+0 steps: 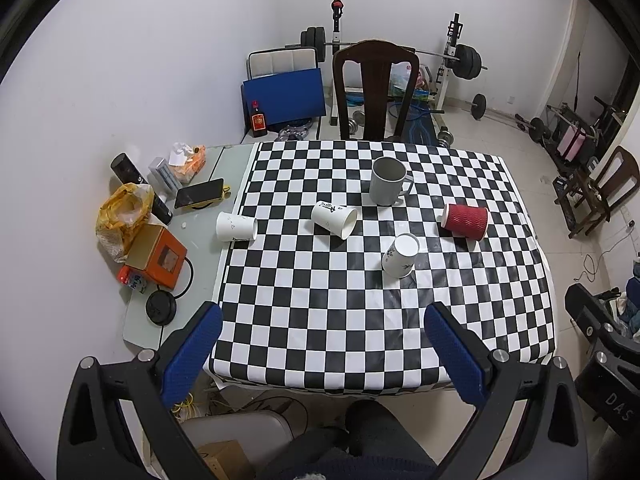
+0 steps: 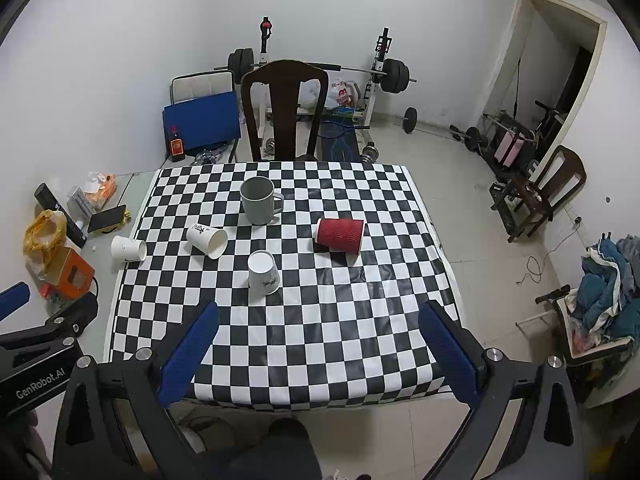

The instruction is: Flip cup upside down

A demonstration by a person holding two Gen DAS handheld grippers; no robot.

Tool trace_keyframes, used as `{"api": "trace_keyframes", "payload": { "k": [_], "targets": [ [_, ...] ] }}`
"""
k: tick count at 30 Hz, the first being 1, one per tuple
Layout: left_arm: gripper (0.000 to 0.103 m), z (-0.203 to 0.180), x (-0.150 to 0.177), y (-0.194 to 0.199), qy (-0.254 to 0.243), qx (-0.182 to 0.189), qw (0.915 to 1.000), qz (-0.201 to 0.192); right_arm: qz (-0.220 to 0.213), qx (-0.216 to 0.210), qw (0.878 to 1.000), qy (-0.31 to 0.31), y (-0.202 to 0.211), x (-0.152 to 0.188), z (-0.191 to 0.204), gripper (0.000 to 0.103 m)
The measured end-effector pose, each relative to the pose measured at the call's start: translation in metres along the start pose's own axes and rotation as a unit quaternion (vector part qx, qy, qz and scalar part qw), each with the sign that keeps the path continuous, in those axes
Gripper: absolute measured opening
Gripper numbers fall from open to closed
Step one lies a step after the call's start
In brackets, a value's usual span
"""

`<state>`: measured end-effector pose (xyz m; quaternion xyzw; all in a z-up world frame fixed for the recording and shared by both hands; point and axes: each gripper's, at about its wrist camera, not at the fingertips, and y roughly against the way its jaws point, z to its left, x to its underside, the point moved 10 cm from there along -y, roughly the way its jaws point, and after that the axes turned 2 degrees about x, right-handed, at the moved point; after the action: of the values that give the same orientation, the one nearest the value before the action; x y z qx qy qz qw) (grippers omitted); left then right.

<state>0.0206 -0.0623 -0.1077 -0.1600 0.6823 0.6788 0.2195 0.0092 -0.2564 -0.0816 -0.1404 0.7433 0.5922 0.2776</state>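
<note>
Grey mug (image 1: 387,181) upright mid-bench, mouth up, handle to the right. Just right of it a red cup (image 1: 465,220) on its side. In front of the mug a white cup (image 1: 400,256) already upside down; left of it two white cups lying down. Left tongs (image 1: 323,344) and right tongs (image 2: 318,342) wide open, empty, over the near bench (image 1: 360,360) edge.

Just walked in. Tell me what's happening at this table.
A person holds two grippers above the near edge of a checkered table. The left gripper and right gripper are both open and empty. One white cup already stands upside down. The grey mug is upright, while the red cup and two other white cups lie on their sides.
</note>
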Motion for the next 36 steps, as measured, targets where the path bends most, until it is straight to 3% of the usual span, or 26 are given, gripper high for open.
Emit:
{"api": "trace_keyframes", "payload": {
  "k": [36],
  "targets": [
    [0.103, -0.01, 0.002, 0.005, -0.002, 0.008, 1.0, -0.005, 0.009, -0.008, 1.0, -0.003, 0.002, 0.002, -0.001, 0.101]
  ]
}}
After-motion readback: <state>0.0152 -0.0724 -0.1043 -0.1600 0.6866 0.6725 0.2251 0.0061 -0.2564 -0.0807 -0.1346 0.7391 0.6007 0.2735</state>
